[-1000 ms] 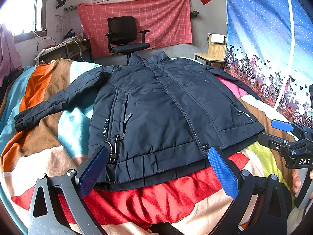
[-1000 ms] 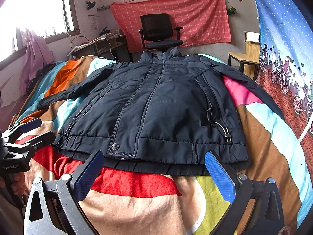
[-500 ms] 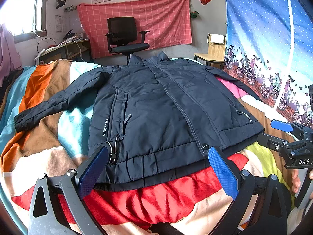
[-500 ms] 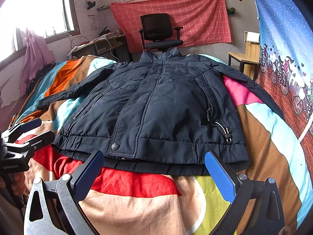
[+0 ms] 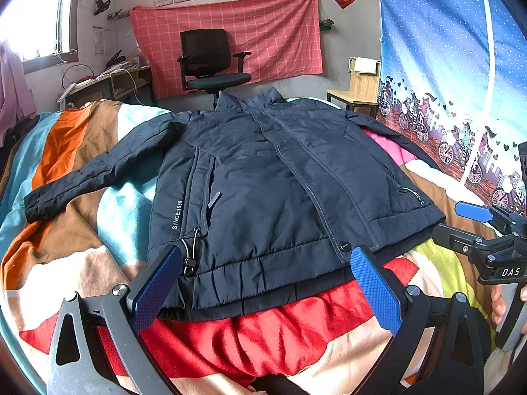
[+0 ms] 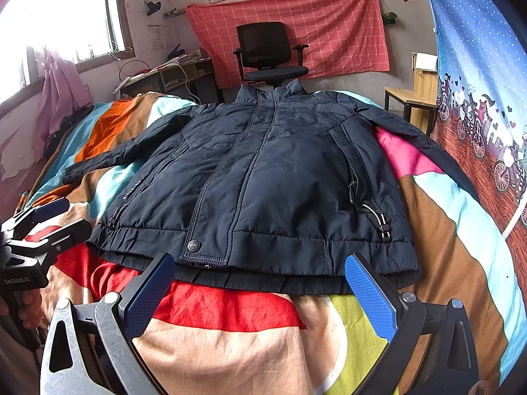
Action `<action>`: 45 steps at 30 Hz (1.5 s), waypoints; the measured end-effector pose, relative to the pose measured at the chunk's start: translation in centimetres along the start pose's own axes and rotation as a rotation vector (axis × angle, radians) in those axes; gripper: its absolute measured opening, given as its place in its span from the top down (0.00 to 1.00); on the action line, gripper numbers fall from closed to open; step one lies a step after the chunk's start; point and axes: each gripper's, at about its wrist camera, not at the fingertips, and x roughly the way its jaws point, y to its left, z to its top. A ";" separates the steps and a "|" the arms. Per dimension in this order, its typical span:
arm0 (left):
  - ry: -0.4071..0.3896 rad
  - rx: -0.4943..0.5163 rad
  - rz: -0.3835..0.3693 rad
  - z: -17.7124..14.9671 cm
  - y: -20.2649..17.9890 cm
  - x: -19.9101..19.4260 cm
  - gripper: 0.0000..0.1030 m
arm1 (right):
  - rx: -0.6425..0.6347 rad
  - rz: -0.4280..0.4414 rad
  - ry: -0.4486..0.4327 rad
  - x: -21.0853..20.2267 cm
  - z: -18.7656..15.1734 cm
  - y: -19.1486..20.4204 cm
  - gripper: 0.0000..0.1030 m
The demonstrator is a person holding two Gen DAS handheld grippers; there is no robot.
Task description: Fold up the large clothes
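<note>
A dark navy padded jacket [image 5: 270, 191] [image 6: 263, 181] lies flat and zipped on a bed, collar far, hem toward me, both sleeves spread out sideways. My left gripper [image 5: 263, 283] is open, its blue pads hovering just short of the hem near the left front corner. My right gripper [image 6: 260, 289] is also open, held before the hem's middle and right part. Neither touches the cloth. Each gripper shows in the other's view: the right one [image 5: 471, 220] at the right edge, the left one [image 6: 52, 217] at the left edge.
The bed has a striped multicolour blanket [image 6: 230, 312]. A black office chair [image 6: 268, 52] and a desk [image 6: 171, 75] stand beyond the bed. A wooden stool [image 6: 411, 98] sits far right. A blue patterned curtain [image 6: 477, 82] hangs along the right side.
</note>
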 end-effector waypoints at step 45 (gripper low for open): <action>0.263 0.182 0.201 21.9 -2.4 21.0 0.02 | 0.189 -0.031 -0.049 9.0 15.0 -13.8 0.00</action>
